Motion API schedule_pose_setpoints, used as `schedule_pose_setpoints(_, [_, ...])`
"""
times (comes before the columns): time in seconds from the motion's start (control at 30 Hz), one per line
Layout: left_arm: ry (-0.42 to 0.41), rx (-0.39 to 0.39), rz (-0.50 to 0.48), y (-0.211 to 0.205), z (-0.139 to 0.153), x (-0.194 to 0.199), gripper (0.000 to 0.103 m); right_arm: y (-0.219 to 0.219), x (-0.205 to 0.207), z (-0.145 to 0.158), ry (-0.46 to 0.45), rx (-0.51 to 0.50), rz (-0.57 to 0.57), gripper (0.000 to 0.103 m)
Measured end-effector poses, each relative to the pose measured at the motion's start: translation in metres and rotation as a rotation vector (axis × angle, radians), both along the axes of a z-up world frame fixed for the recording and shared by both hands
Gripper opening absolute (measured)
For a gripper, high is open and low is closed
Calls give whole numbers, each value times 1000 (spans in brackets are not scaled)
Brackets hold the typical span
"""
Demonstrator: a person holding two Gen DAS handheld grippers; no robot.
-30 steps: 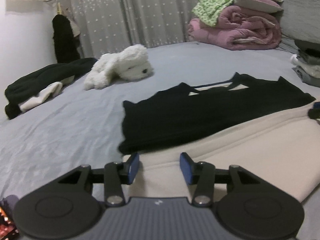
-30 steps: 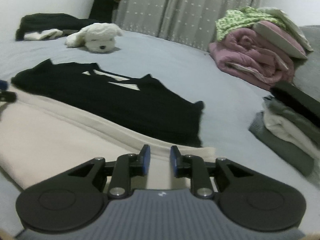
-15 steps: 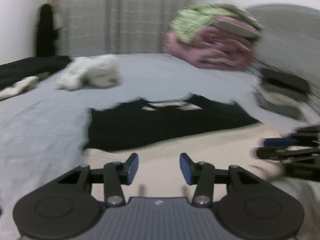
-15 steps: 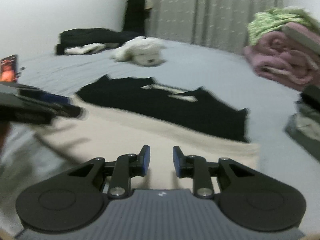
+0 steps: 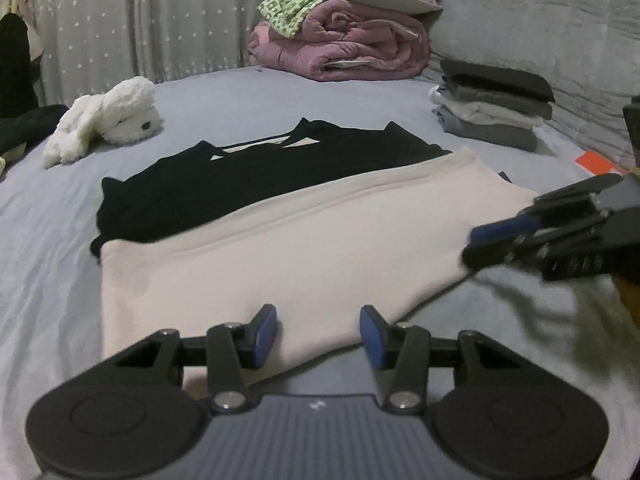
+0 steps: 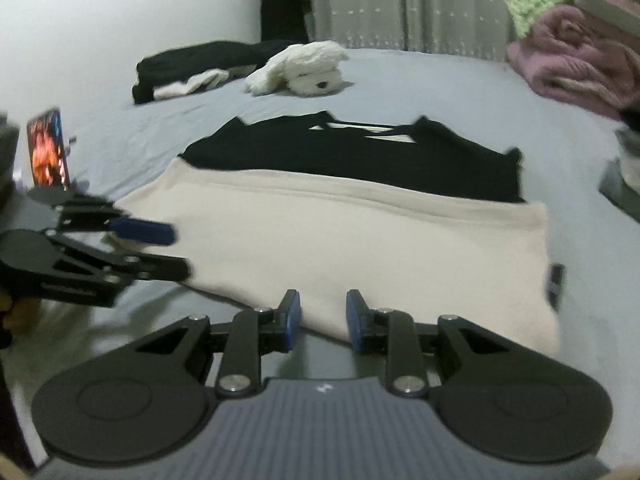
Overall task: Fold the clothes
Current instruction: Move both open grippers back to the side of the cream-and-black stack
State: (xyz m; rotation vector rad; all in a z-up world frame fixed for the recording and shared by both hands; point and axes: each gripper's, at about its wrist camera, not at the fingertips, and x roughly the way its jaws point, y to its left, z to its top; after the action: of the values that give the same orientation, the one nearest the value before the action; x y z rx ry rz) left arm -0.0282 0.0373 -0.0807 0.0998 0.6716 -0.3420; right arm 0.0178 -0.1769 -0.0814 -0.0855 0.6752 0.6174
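Both tongs released, hovering at near edge of cream garment.
Left tongs (image 5: pixel 318 330) and right tongs (image 6: pixel 318 316) gape, empty. Cream garment (image 5: pixel 288 248) lies flat on bed (image 5: pixel 248 96), overlapping black shirt (image 5: pixel 256 172).

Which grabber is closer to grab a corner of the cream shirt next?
Probably the left gripper: its open jaws sit at the cream shirt's near edge, toward its left corner. The right gripper, also open, sits mid-edge, farther from a corner.
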Motion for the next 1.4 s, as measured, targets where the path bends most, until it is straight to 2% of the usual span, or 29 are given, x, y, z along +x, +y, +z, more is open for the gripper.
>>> schedule_pose_setpoints(0.17, [1,-38,-20,23,1,-10,48,-39,5,2,28,50,-67,28])
schedule_pose_setpoints(0.37, [23,-76,-8,47,2,-16,50,-65,3,2,32,57,-118,30])
schedule_pose_setpoints(1.0, [108,-150,44,84,5,-28,50,-92,-4,6,57,68,-162,31])
schedule_pose_setpoints(1.2, [145,-151,71,94,3,-31,52,-102,-5,5,79,62,-203,35])
schedule_pose_setpoints(1.4, [204,-272,127,113,4,-30,57,-117,-5,7,140,130,-244,41])
